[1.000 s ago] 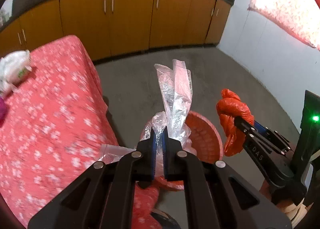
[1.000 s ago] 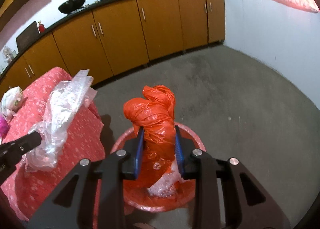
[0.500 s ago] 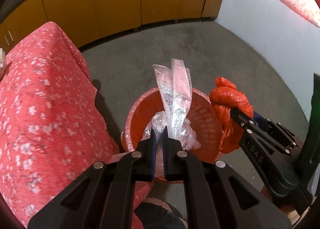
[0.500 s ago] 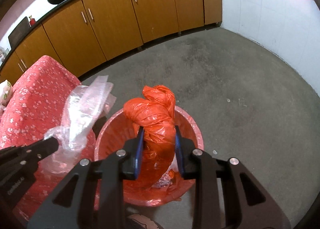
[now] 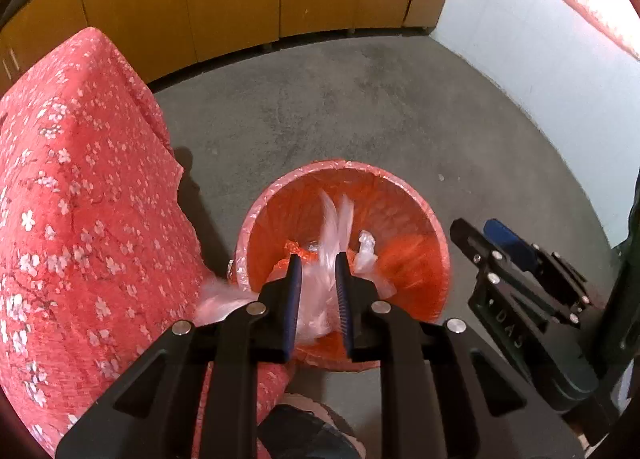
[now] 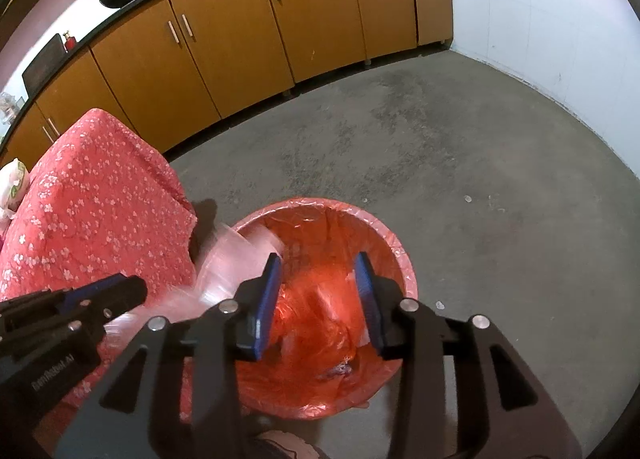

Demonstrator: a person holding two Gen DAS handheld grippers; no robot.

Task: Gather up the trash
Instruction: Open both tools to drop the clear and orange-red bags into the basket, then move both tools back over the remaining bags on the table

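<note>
A red bin (image 5: 400, 187) lined with a red bag stands on the floor beside the table; it also shows in the right wrist view (image 6: 400, 259). My left gripper (image 5: 318, 259) is open over the bin, and the clear plastic wrapper (image 5: 334, 227) is blurred, dropping between its fingers. My right gripper (image 6: 318, 259) is open above the bin, and the orange plastic bag (image 6: 312, 311) lies blurred inside the bin below it. The clear plastic wrapper (image 6: 232, 255) shows blurred at the bin's left rim in the right wrist view.
A table with a red flowered cloth (image 5: 68, 219) stands left of the bin. A white bag (image 6: 14, 179) lies on it at the far left. Brown cabinets (image 6: 240, 39) line the back wall. Grey floor (image 6: 460, 163) stretches to the right.
Both grippers have opened. The orange bag has fallen from the right gripper into the bin, and the clear wrapper is slipping out of the left gripper toward the bin.
</note>
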